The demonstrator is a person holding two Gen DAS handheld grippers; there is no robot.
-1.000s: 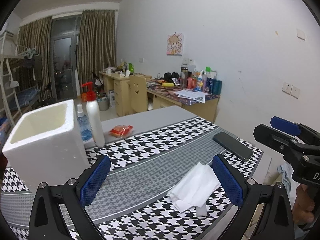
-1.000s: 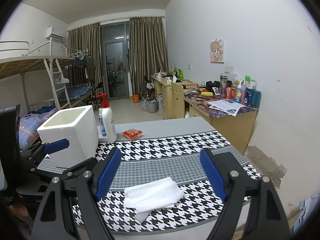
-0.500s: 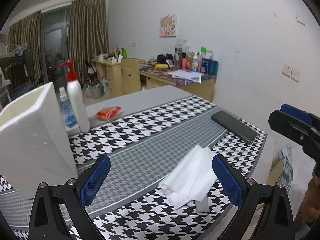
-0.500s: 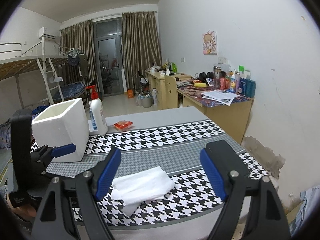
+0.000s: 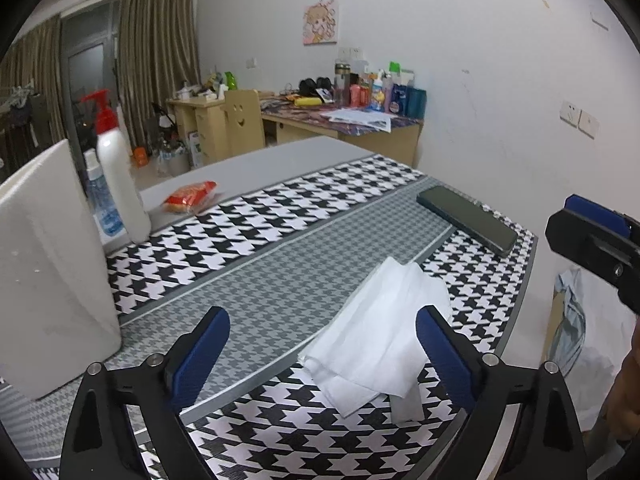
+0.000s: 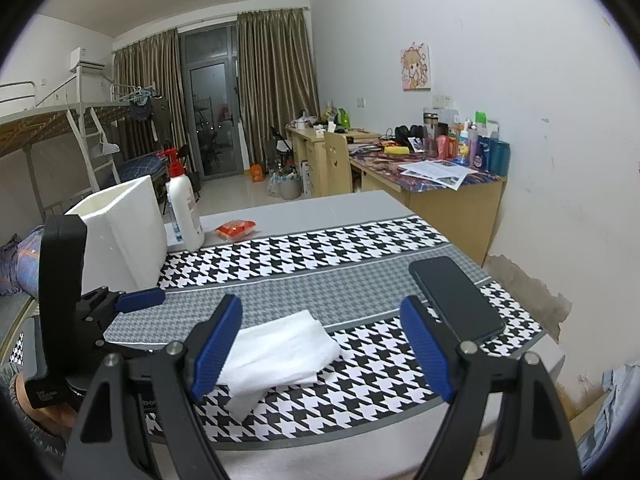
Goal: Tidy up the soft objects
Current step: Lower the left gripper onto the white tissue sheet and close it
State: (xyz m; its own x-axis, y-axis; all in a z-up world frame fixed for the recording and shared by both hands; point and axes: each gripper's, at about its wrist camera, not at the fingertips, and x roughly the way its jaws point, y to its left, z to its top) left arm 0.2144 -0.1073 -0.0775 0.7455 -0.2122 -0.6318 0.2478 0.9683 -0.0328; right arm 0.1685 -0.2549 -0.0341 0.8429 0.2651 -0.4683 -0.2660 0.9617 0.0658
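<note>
Folded white cloth (image 5: 384, 336) flat on houndstooth table mat (image 5: 280, 216), at mat's near edge, one corner flopped over the black-and-white border. Taking cloth as landmark: white foam box (image 5: 48, 272) well to its left, upright on the mat's left end; white pump bottle (image 5: 120, 176) w/ red top behind and left of cloth, just beside the box, w/ a smaller clear blue-label bottle (image 5: 100, 204) tucked between the two. Red snack packet (image 5: 190, 198) beyond cloth, on bare grey tabletop just past mat's far edge. Dark phone (image 5: 466, 220) face-up beyond and right of cloth, near mat's right end, apart from it. Left gripper (image 5: 322, 354) hovering low over mat just left of cloth, jaws spread wide but closing a little; right-hand blue pad (image 5: 440, 352) over cloth's right part, left pad above bare grey weave, nothing pinched, can't tell if pad touches fabric. Right gripper (image 6: 320, 354) above cloth from the near side, jaws wide apart, empty; left pad overlapping cloth's left edge in right wrist view, right pad nr the phone (image 6: 456, 300); cloth (image 6: 280, 354) between pads but not gripped. Each gripper visible in the other's view: right at far right edge in left wrist view, left at left edge in right wrist view.
</note>
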